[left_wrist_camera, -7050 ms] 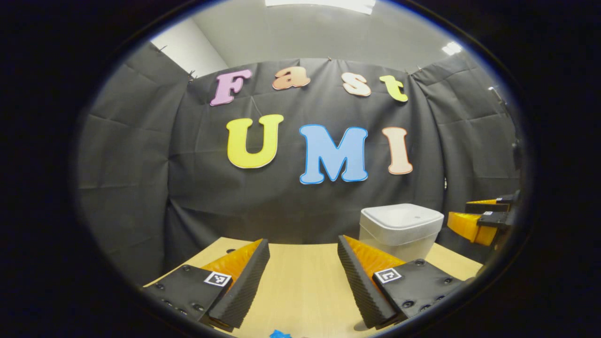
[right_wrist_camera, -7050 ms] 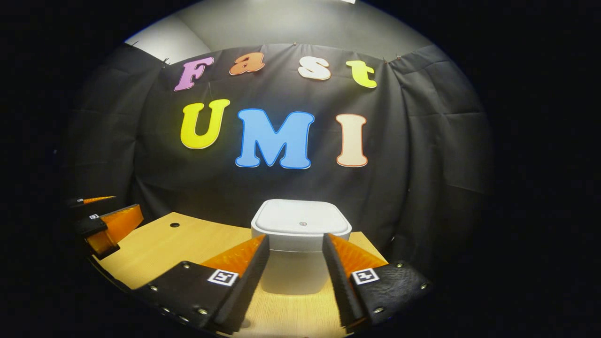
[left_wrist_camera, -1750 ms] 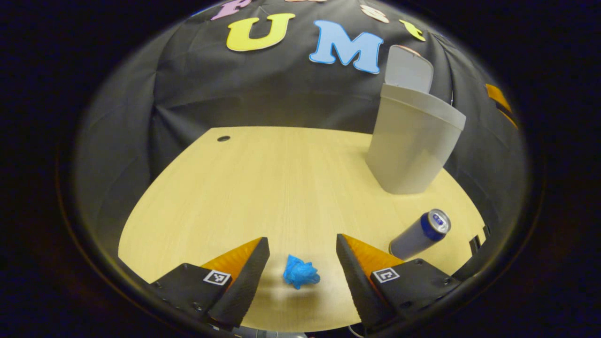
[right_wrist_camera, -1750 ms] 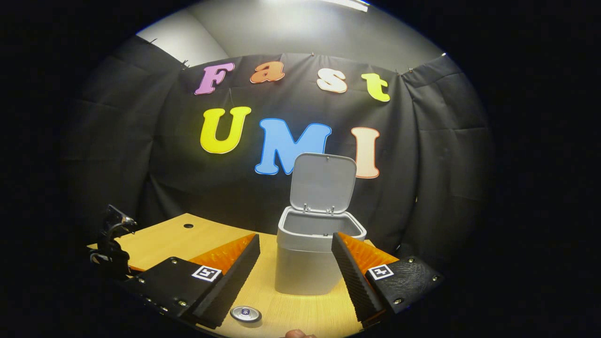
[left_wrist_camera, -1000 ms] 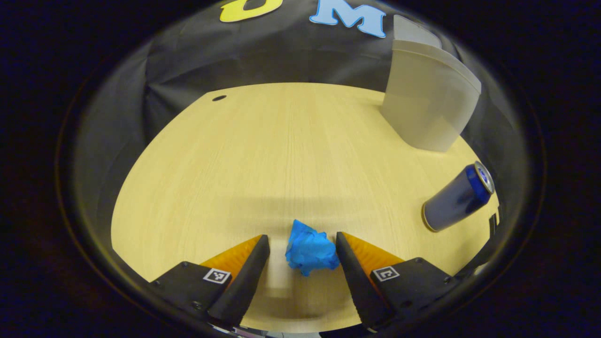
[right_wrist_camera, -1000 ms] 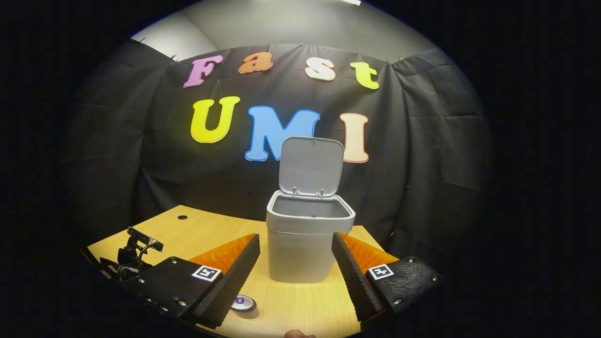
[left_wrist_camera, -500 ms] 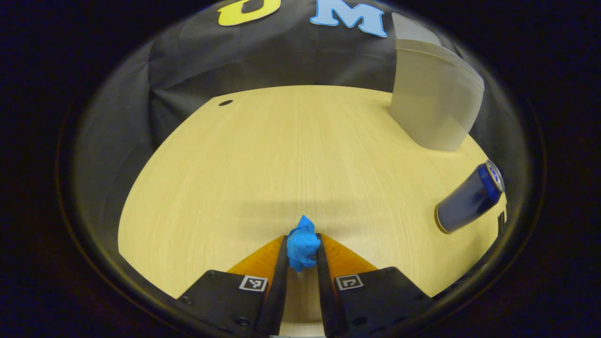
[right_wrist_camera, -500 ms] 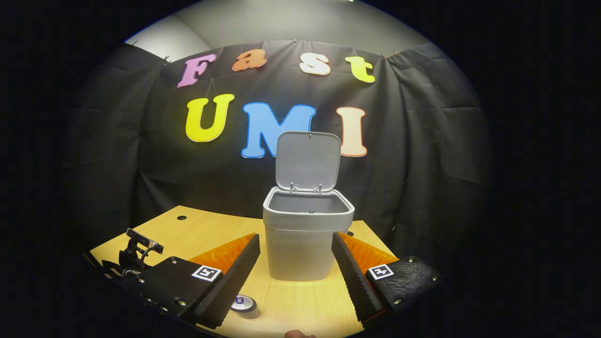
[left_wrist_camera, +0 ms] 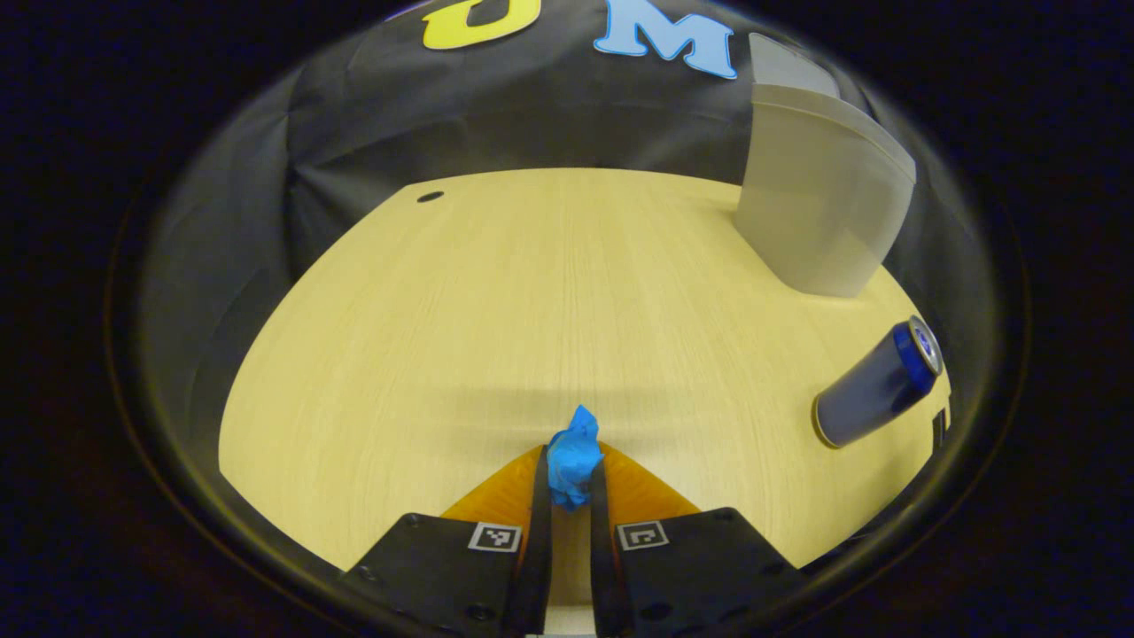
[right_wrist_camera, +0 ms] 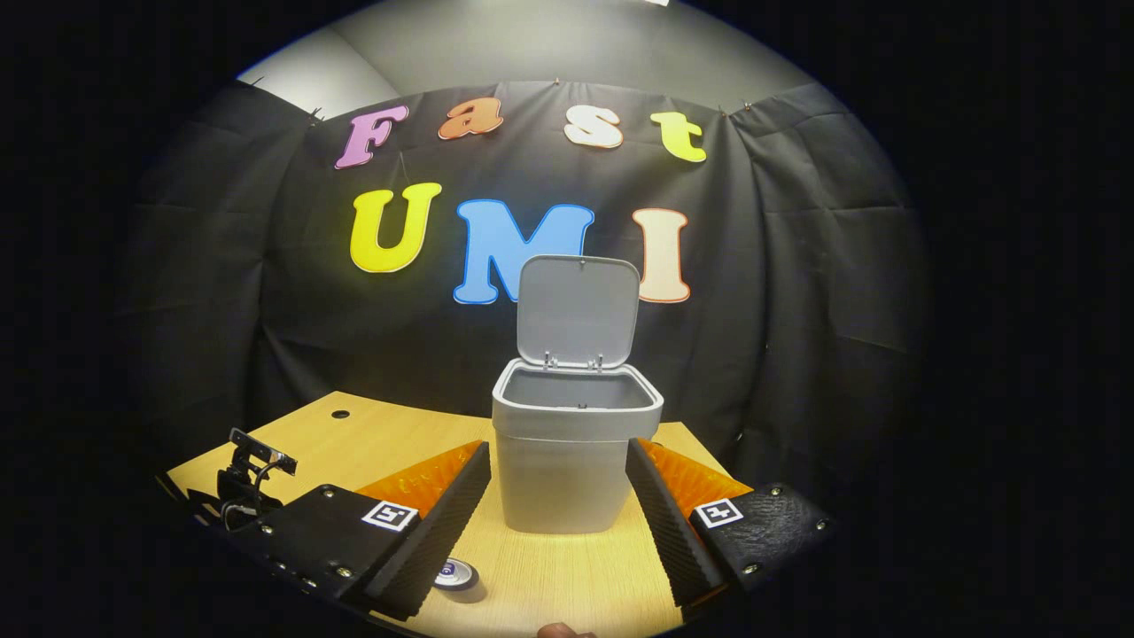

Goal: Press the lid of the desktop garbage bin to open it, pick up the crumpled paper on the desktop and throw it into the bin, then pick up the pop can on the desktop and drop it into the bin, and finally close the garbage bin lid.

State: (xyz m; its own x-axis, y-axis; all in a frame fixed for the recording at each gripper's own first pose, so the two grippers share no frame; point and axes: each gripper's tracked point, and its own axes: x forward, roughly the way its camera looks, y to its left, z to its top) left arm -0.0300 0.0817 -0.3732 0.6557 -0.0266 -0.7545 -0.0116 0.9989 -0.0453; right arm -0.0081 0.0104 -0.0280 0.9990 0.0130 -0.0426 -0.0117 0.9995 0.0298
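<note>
My left gripper [left_wrist_camera: 568,483] is shut on the blue crumpled paper [left_wrist_camera: 573,455], close above the light wooden desk [left_wrist_camera: 549,301]. The blue pop can [left_wrist_camera: 877,384] stands to its right, near the desk's edge. Behind the can is the grey bin [left_wrist_camera: 819,208] with its lid up. In the right gripper view the same bin [right_wrist_camera: 574,458] stands straight ahead, its lid [right_wrist_camera: 578,309] upright and its inside in shadow. My right gripper [right_wrist_camera: 558,501] is open in front of the bin, holding nothing. The can's top [right_wrist_camera: 455,573] peeks out beside its left finger.
The desk has a small round cable hole [left_wrist_camera: 430,196] at its far left corner. Black cloth closes the booth behind the desk. Part of the left gripper's rig [right_wrist_camera: 244,483] sits low at the left of the right gripper view.
My left gripper came down over the paper and its fingers closed on it, squeezing it narrower over the last half second. The bin lid, shut 7 s ago, stands open. The right gripper has barely moved.
</note>
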